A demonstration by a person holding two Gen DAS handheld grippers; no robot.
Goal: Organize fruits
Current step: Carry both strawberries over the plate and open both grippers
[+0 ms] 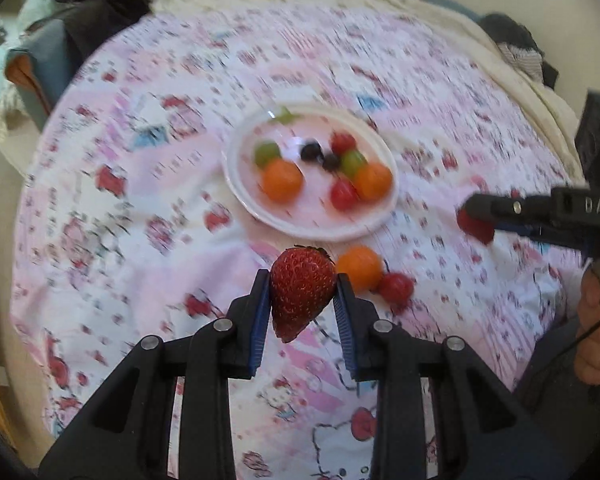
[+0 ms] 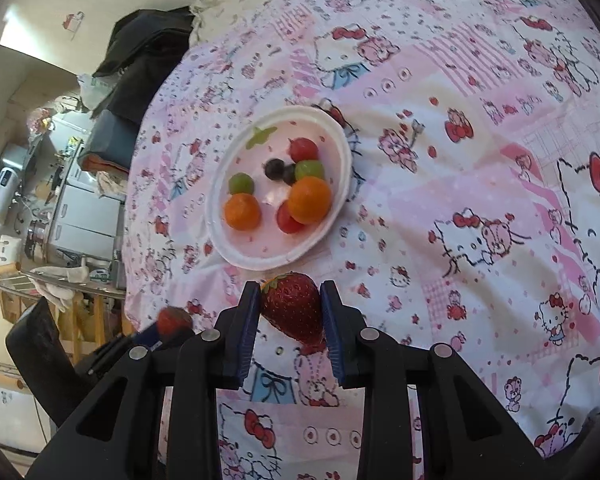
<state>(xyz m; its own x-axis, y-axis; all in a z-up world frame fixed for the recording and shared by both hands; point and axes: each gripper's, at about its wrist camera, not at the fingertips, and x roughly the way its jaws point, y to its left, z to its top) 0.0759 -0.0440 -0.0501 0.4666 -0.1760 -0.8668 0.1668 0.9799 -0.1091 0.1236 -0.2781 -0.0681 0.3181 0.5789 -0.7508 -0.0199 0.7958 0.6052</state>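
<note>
Each gripper's fingers are closed on a strawberry: the left gripper (image 1: 302, 300) pinches one strawberry (image 1: 302, 292) low centre, the right gripper (image 2: 290, 316) another strawberry (image 2: 292, 306). Squeezing could bruise the soft fruit, and a tilt could let it slip onto the bed (image 2: 440, 160).

The plate (image 2: 220, 240) at frame centre holds two oranges, two red fruits, two green, two dark berries. One orange (image 1: 359, 266) and one red fruit (image 1: 396, 287) lie loose below it.

Right tool (image 2: 290, 316) gripping strawberry (image 2: 292, 306), plate (image 2: 236, 258) beyond
</note>
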